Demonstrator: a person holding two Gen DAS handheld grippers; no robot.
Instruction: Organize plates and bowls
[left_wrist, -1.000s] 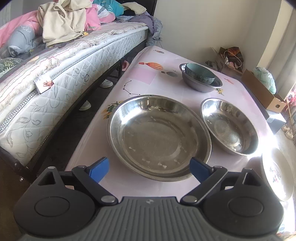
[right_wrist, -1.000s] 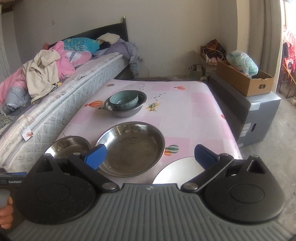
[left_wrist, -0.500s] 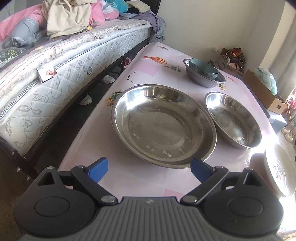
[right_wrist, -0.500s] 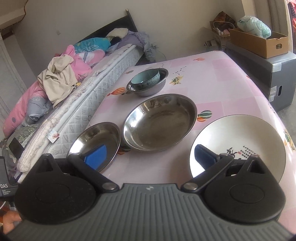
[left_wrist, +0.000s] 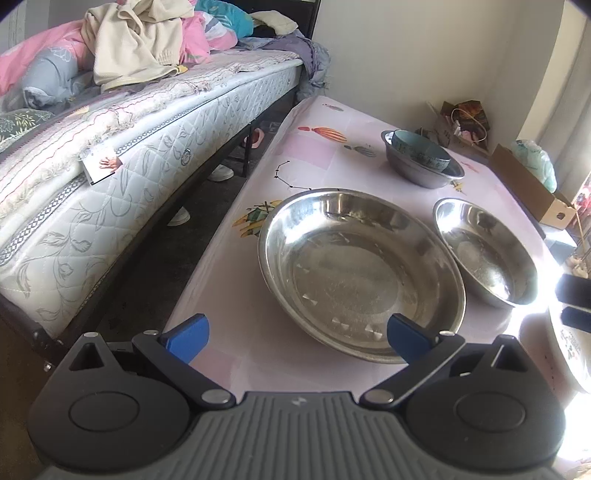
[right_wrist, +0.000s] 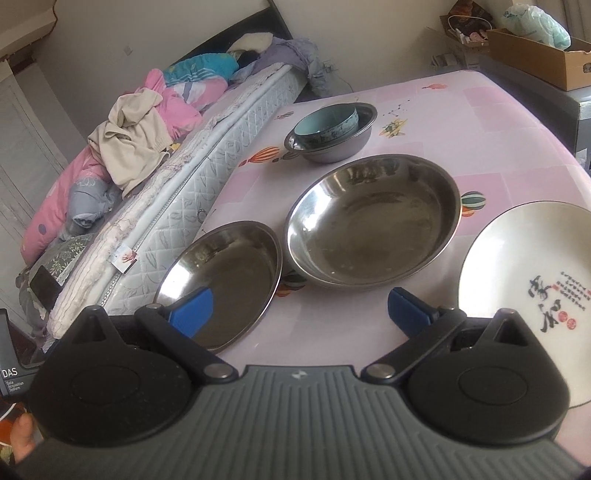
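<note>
Two empty steel bowls (right_wrist: 373, 218) (right_wrist: 225, 277) sit upright w/ white plate (right_wrist: 517, 258) beside; teal bowl (right_wrist: 327, 123) nested in grey bowl (right_wrist: 340, 147) behind.

Three steel bowls (right_wrist: 373, 218), one teal bowl (right_wrist: 325, 123), one plate (right_wrist: 528, 277).

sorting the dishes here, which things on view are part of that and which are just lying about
Part of the job: wide steel bowl; smaller steel bowl; white plate; blue bowl sitting in a grey bowl.

Lying about: clothes on the mattress; cardboard box.
</note>
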